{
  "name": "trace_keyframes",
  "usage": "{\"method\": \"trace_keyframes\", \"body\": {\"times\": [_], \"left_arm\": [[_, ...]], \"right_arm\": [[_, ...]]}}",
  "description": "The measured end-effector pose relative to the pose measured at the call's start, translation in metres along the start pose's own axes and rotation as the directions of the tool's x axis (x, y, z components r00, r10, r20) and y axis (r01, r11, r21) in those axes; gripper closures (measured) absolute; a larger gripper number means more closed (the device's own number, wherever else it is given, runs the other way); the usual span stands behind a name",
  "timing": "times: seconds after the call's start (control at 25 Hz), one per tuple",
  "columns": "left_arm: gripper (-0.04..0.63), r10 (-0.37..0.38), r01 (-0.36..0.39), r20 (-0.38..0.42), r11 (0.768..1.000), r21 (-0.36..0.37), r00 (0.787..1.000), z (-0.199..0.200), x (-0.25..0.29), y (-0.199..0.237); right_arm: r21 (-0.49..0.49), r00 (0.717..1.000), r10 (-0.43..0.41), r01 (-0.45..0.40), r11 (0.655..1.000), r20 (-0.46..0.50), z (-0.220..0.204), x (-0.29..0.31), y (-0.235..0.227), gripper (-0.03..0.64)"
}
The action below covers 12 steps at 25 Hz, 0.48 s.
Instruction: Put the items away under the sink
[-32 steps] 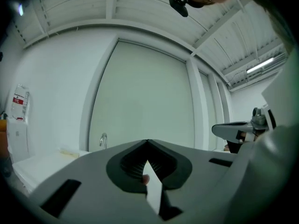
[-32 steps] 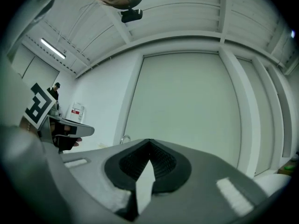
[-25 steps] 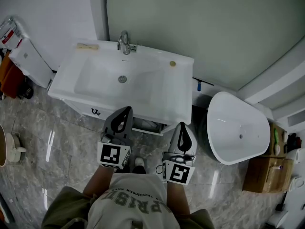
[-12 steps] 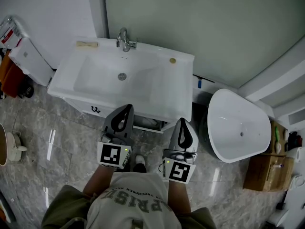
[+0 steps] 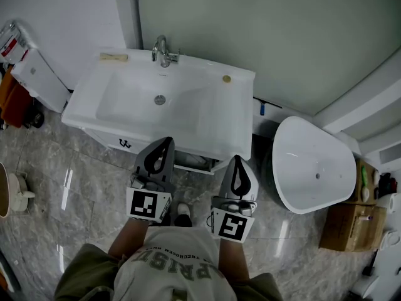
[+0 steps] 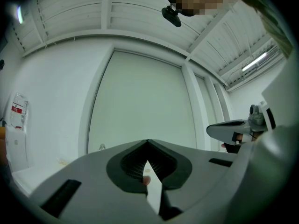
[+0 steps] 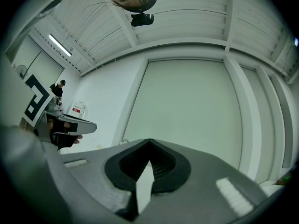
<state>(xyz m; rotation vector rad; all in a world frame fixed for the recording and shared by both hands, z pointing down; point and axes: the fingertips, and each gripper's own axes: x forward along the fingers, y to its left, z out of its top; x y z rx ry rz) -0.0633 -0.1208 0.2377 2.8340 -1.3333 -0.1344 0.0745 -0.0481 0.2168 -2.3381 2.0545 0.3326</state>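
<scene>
The white sink (image 5: 88, 102) on its vanity fills the upper middle of the head view, with the tap (image 5: 163, 50) at the back. A beige flat item (image 5: 114, 56) lies on the rim at the back left, and a small round item (image 5: 226, 78) at the back right. Below the sink's front edge the cabinet (image 5: 195, 163) shows a dark opening with something pale inside. My left gripper (image 5: 165, 143) and right gripper (image 5: 237, 160) hover in front of that edge, tips pointing up. The left gripper (image 6: 147, 142) and the right gripper (image 7: 149, 141) are both shut and hold nothing.
A white oval bowl (image 5: 313, 168) stands right of the vanity, with a wooden box (image 5: 348, 227) beyond it. A white unit (image 5: 37, 77) and orange things (image 5: 11, 99) sit at the left wall. A pot (image 5: 9, 193) is on the marble floor at the left.
Almost nothing differs. The right gripper has drifted slightly to the left, and both grippers stay shut in front of the sink.
</scene>
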Motion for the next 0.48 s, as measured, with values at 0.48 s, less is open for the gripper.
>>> {"method": "trace_keyframes", "body": {"times": [0.48], "left_arm": [[0.586, -0.001, 0.001, -0.018, 0.999, 0.034, 1.0, -0.0023, 0.0006, 0.0038]], "right_arm": [[0.001, 1.0, -0.005, 0.005, 1.0, 0.0, 0.0028, 0.0035, -0.0016, 0.618]]}}
